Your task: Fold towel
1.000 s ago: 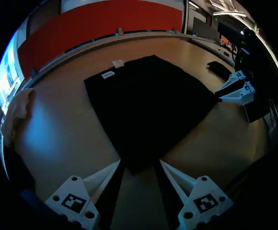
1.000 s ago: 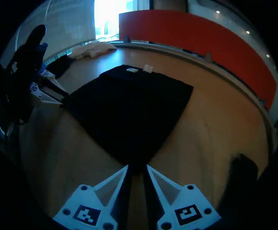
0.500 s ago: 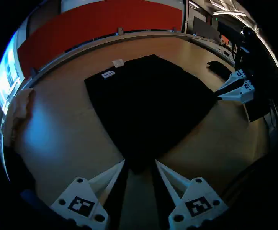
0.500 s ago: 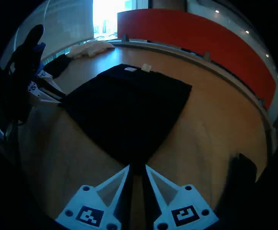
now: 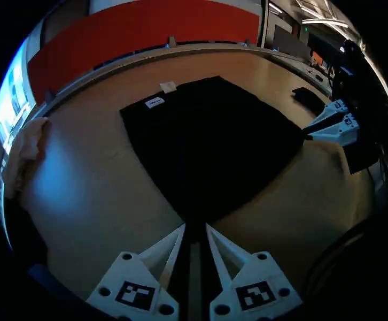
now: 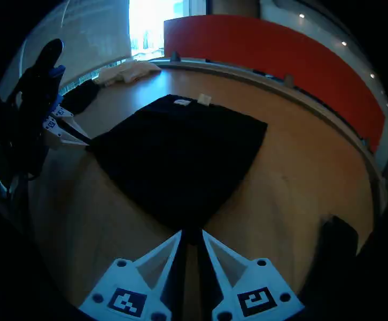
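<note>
Left claw (image 5: 195,226) narrowed, pinching near towel (image 5: 210,139) corner

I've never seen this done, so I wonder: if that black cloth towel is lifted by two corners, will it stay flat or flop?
Probably floppy: the black cloth towel lies limp and flat on the wooden table, so it should sag between the left gripper and right gripper. It looks thin, so it is likely light. If pushed, it may slide on the smooth wood.
</note>
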A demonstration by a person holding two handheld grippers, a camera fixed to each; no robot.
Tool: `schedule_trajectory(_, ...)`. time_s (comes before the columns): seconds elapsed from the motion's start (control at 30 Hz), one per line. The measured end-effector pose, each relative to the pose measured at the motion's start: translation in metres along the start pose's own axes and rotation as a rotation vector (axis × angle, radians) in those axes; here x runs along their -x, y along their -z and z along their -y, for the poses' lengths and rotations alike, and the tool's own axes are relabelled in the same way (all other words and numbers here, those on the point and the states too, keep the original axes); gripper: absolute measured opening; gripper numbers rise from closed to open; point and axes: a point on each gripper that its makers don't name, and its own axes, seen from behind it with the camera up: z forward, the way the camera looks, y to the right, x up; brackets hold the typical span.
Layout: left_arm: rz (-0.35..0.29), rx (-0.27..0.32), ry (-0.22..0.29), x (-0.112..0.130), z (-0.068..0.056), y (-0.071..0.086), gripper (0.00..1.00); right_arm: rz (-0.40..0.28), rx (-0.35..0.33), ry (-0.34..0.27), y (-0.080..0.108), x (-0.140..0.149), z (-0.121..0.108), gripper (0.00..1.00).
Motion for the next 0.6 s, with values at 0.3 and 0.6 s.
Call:
schedule_trajectory(0.3, -0.014, -0.005, 0.013, -0.007, -0.006, 0.012, 0.1, -0.024, 0.0, 0.008, 0.015, -0.011, -0.001, 0.12)
schedule_trajectory(0.6, -0.038, -0.013, 0.071, -0.028, -0.005, 0.037, 0.1, -0.073, 0.001, 0.021, 0.044, -0.036, 0.002, 0.12)
